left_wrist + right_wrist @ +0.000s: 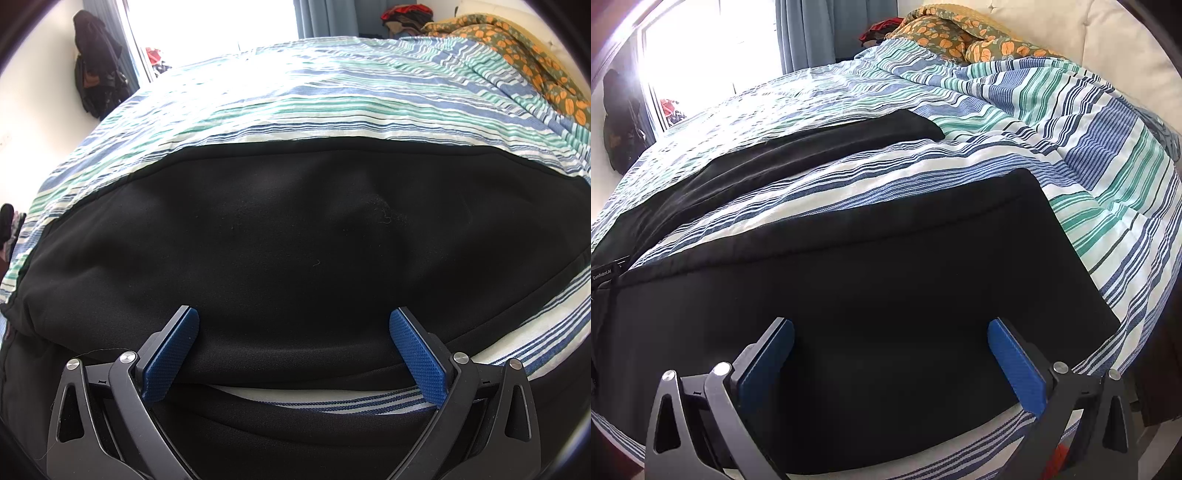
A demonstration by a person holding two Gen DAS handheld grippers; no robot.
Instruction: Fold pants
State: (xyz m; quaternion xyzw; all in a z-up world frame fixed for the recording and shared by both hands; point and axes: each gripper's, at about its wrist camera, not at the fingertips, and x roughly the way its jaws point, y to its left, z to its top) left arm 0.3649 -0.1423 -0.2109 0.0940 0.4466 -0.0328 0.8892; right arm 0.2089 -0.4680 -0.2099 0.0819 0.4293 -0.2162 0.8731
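Note:
Black pants (pixel 280 236) lie flat on a striped bedspread (pixel 295 103). In the right wrist view the near leg (pixel 886 280) fills the foreground and the other leg (pixel 798 147) stretches away toward the far left. My left gripper (pixel 294 314) is open, its blue pads (pixel 173 354) low over the near edge of the fabric, where a fold shows a strip of bedspread under it. My right gripper (pixel 891 325) is open over the near leg, holding nothing.
An orange-patterned blanket (pixel 960 40) is bunched at the head of the bed. Dark clothes (pixel 96 66) hang on the left wall beside a bright window. The bed's near edge (pixel 997 435) is just under the right gripper.

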